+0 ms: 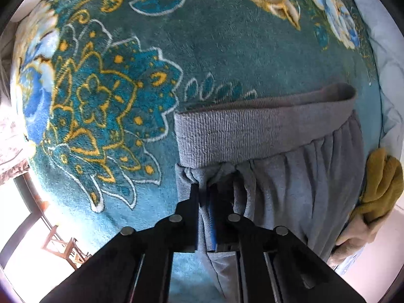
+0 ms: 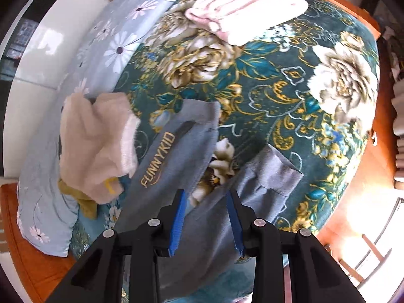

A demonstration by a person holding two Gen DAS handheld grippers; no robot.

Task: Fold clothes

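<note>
Grey sweatpants (image 1: pixel 290 189) lie on a teal floral blanket (image 1: pixel 113 101), ribbed waistband (image 1: pixel 252 131) towards the top. My left gripper (image 1: pixel 204 189) is shut on a bunch of the pants fabric just below the waistband's left end. In the right wrist view the pants (image 2: pixel 166 161) lie spread, one leg printed "FUNNYKID", the other leg's cuff (image 2: pixel 275 171) to the right. My right gripper (image 2: pixel 205 197) is open, blue-padded fingers (image 2: pixel 179 217) hovering over the pants' crotch area, holding nothing.
A beige and mustard pile of clothes (image 2: pixel 96 146) lies left of the pants; it also shows in the left wrist view (image 1: pixel 378 186). A folded pink garment (image 2: pixel 242 7) lies at the far side. A light blue flowered pillow (image 2: pixel 50 202) is at left. A wooden chair (image 1: pixel 65 247) stands beside the bed.
</note>
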